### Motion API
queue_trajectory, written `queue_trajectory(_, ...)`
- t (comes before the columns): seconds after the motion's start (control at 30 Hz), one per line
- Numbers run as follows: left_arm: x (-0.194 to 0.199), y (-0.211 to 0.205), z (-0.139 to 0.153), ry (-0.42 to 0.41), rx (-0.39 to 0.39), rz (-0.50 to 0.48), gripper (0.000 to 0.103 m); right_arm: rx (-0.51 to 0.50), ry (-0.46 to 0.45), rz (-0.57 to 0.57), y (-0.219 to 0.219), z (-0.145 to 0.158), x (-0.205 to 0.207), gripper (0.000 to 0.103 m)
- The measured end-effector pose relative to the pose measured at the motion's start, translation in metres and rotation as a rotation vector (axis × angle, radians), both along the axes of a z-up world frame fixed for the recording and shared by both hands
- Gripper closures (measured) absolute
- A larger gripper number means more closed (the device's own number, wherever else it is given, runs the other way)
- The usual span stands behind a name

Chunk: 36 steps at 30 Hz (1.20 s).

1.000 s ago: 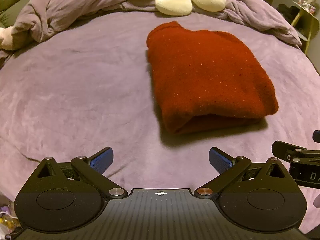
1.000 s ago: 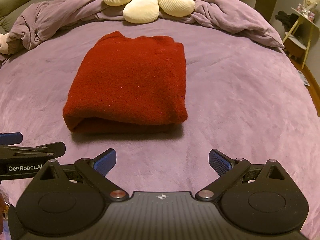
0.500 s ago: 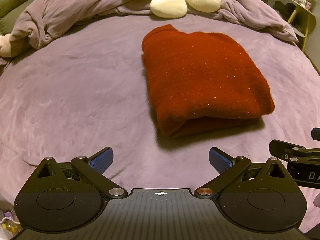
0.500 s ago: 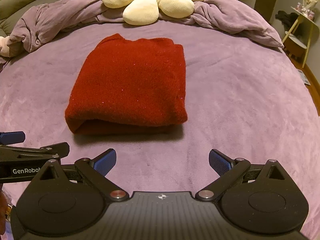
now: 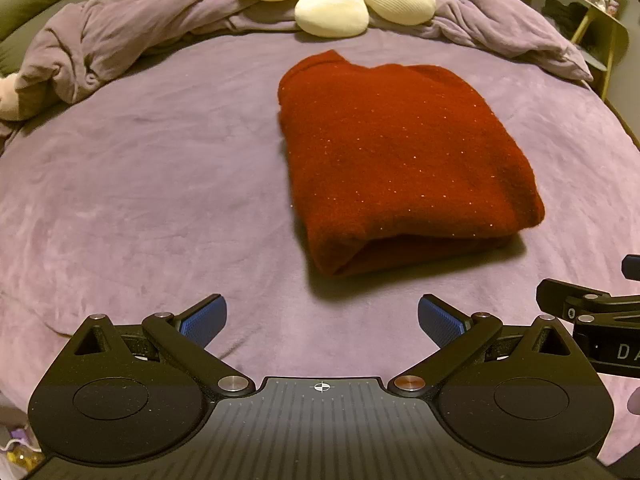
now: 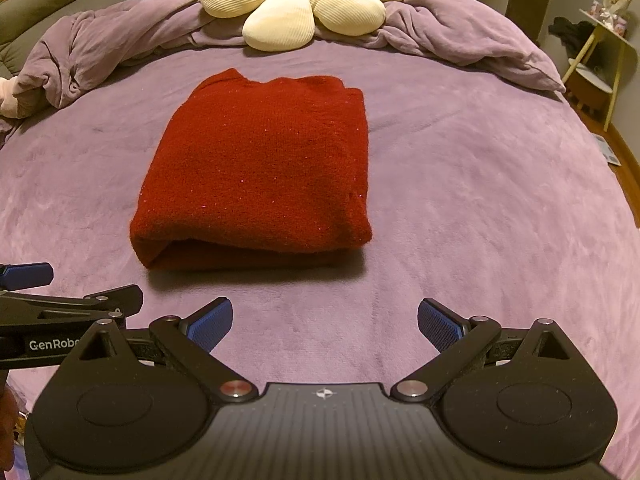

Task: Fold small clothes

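Observation:
A dark red knitted garment (image 5: 400,160) lies folded into a thick rectangle on the purple bed cover (image 5: 140,184); its layered fold edge faces me. My left gripper (image 5: 322,320) stands open and empty a short way in front of the garment's near left corner. In the right wrist view the same garment (image 6: 260,168) sits ahead and to the left, and my right gripper (image 6: 324,322) is open with nothing between its blue pads. Neither gripper touches the cloth. Each gripper shows at the edge of the other's view.
A cream flower-shaped cushion (image 6: 296,0) rests on a bunched purple duvet (image 6: 100,44) along the back of the bed. A yellow side table (image 6: 600,60) stands beyond the bed's right edge. Bare bed cover (image 6: 500,200) spreads right of the garment.
Both grippers have drawn back slightly from the folded garment, which looks a little farther away. The garment has not moved, and both grippers stay open.

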<state>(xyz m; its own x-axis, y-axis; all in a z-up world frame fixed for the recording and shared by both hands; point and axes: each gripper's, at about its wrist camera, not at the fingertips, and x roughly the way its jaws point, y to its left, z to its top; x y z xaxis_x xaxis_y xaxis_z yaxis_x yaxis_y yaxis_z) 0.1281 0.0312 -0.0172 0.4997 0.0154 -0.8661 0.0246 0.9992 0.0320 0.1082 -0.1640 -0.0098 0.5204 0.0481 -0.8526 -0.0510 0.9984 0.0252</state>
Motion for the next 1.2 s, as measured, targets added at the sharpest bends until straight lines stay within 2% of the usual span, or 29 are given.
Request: queue_trajectory(1.2,-0.0027,-0.0005,-0.0038,0.001,-0.01,-0.012,0.0,0.002,-0.014,-0.005,-0.0012,0.0039,-0.0045,0.004)
